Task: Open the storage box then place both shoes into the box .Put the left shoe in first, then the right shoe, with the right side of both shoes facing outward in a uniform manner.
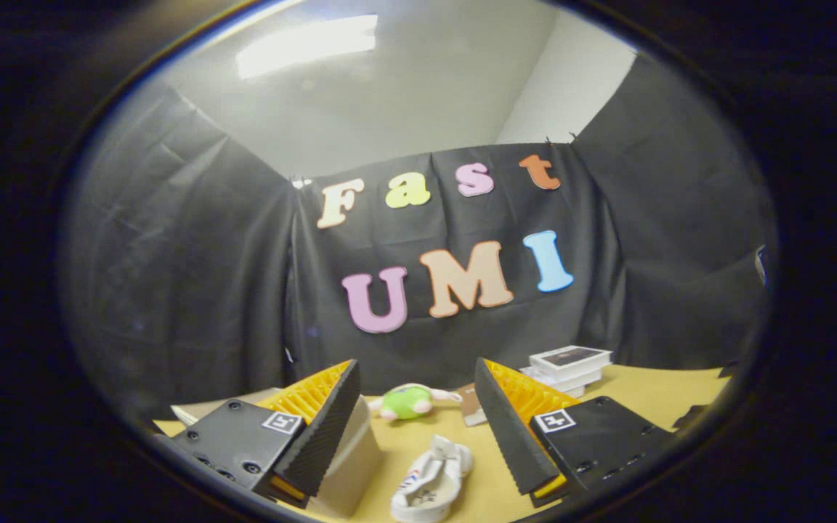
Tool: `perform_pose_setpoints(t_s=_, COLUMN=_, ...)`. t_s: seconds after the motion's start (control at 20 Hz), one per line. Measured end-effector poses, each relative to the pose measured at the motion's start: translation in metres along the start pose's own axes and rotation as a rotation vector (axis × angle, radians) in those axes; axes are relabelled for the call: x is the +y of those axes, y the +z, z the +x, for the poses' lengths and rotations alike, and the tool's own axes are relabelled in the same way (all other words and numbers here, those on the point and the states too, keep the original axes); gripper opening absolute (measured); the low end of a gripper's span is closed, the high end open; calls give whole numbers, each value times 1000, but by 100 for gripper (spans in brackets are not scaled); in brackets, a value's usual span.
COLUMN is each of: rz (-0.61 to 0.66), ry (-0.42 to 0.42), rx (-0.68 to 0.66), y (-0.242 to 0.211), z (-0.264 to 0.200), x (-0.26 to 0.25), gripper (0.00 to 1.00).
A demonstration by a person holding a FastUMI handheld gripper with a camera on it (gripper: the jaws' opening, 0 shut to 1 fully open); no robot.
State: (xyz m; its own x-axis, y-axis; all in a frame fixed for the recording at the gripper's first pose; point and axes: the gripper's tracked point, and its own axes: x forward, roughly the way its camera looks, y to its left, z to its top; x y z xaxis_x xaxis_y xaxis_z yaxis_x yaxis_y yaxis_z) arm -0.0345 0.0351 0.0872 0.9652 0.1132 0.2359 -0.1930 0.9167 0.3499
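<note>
The tongs (418,414) stand wide apart with nothing held, low in the frame above the tan counter (651,396). Between the two fingers, at bottom centre, lies a white shoe (433,483) on its side. A pale storage box (352,465) sits right behind the left finger, partly hidden by it. Beyond the fingers, near the middle, rests a green and white plush toy (410,402). A stack of books (567,367) sits at the right, against the black cloth wall.

One white shoe (433,483); one green plush toy (410,402); one pale box (352,465); one stack of boxed items (567,367); one small brown item (471,404), kind unclear; one bench (651,396).
</note>
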Motion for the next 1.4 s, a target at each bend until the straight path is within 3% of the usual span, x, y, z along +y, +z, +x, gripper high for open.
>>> perform_pose_setpoints(t_s=0.25, rz=354, ry=61, rx=-88, y=12, z=-8, x=18, gripper=99)
perform_pose_setpoints(t_s=0.65, rz=1033, ry=-108, rx=-37, y=-76, z=-12, x=10, gripper=98)
perform_pose_setpoints(t_s=1.1, rz=1354, ry=-317, rx=113, y=-155, z=-33, x=30, gripper=96)
perform_pose_setpoints(t_s=1.3, rz=1451, ry=-356, rx=224, y=-173, z=-32, x=45, gripper=95)
perform_pose_setpoints(t_s=1.4, rz=1491, ry=-361, rx=266, y=-176, z=-29, x=51, gripper=84)
